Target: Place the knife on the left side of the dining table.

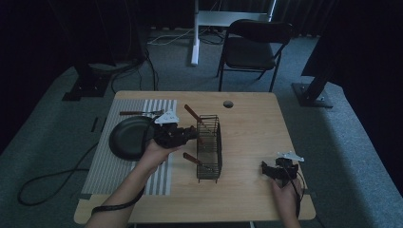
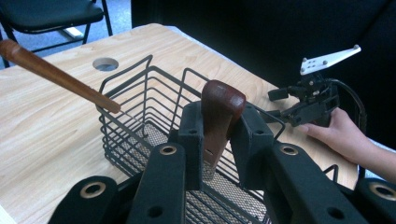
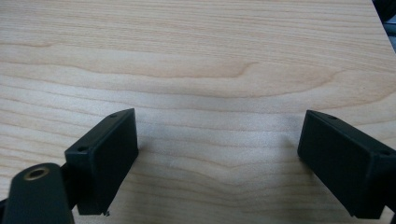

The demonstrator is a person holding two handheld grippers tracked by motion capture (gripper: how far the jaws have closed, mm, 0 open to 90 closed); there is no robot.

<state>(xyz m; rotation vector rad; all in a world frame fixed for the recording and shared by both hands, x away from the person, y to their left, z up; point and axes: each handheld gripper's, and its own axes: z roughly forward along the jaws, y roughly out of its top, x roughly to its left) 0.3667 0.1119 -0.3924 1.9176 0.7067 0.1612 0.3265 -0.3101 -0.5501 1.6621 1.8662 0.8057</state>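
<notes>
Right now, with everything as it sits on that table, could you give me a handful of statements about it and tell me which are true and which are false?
1. The left gripper is shut on a wooden handle over the wire basket. True.
2. The right gripper is clamped on a spoon. False: its jaws stand wide apart over bare table, holding nothing.
3. A dark plate lies on the striped mat, left of the basket. True.
4. The basket is empty. False: utensils with wooden handles lean in it, one at its far end and one nearer.
5. A utensil lies on the mat beyond the plate. True.
</notes>
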